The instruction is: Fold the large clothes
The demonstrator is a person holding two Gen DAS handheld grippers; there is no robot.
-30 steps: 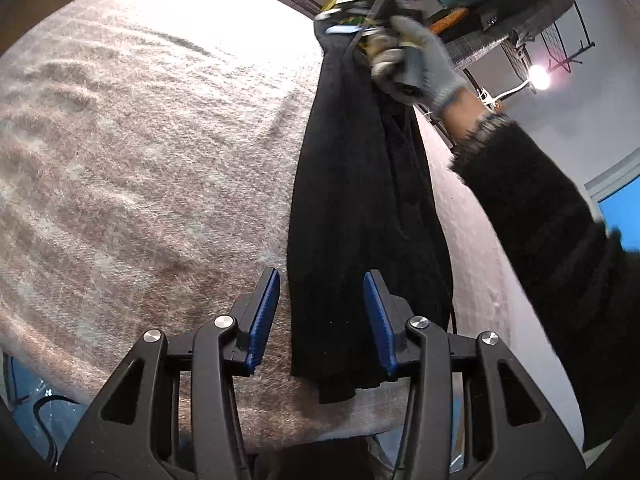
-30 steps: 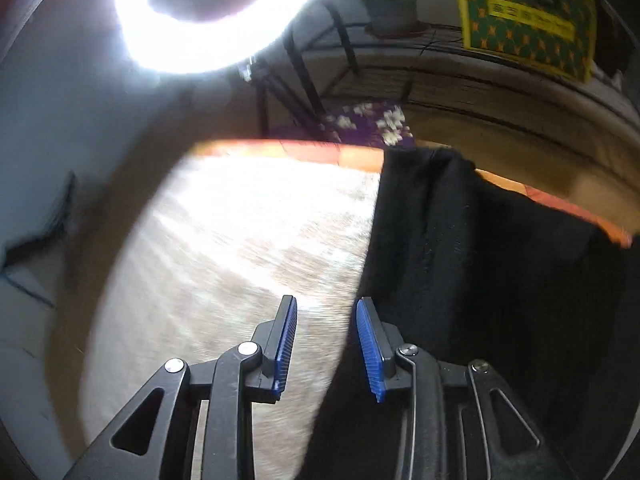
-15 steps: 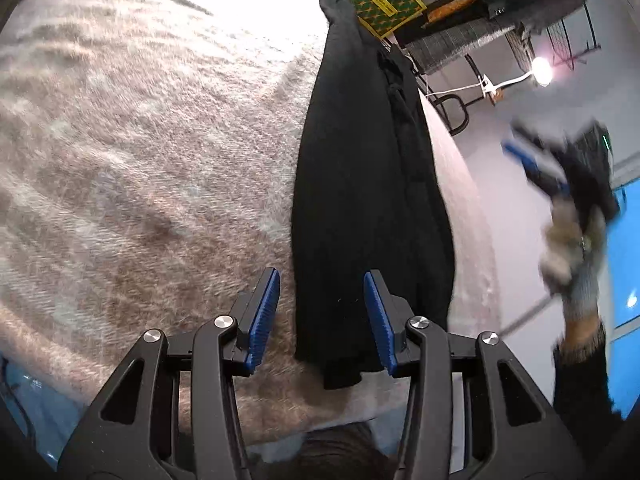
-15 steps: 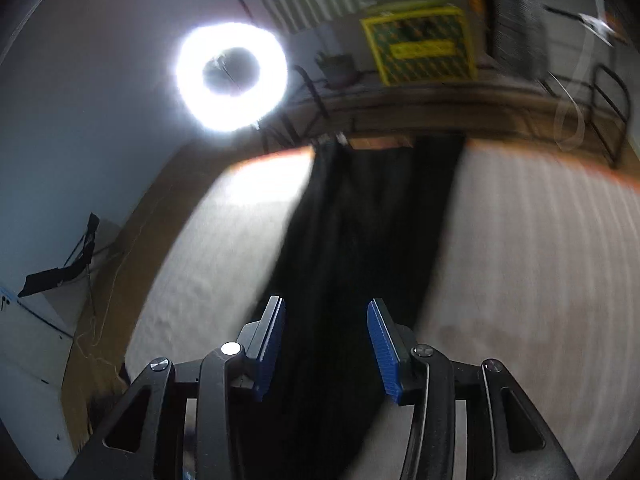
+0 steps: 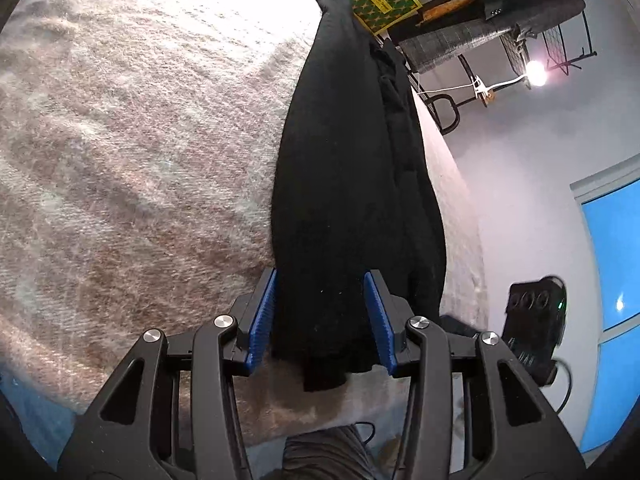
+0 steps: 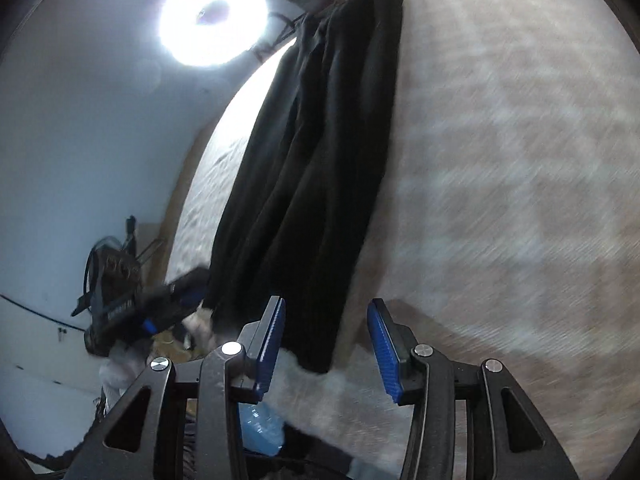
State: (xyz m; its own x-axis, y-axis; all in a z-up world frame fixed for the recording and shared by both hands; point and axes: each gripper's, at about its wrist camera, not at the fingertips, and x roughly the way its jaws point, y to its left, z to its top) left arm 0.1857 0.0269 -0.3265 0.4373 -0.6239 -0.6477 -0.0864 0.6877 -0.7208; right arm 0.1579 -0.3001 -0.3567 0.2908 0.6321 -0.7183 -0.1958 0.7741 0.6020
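Matt black cloth garment [image 5: 352, 184] on fuzzy woven blanket [image 5: 132, 152].

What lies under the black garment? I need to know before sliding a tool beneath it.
The garment lies on a fuzzy beige blanket, which shows all around it. Whatever is directly under the cloth is covered.

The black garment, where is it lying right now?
The black garment lies as a long folded strip on the woolly blanket, near its right edge, its near end between the left gripper's open fingers.
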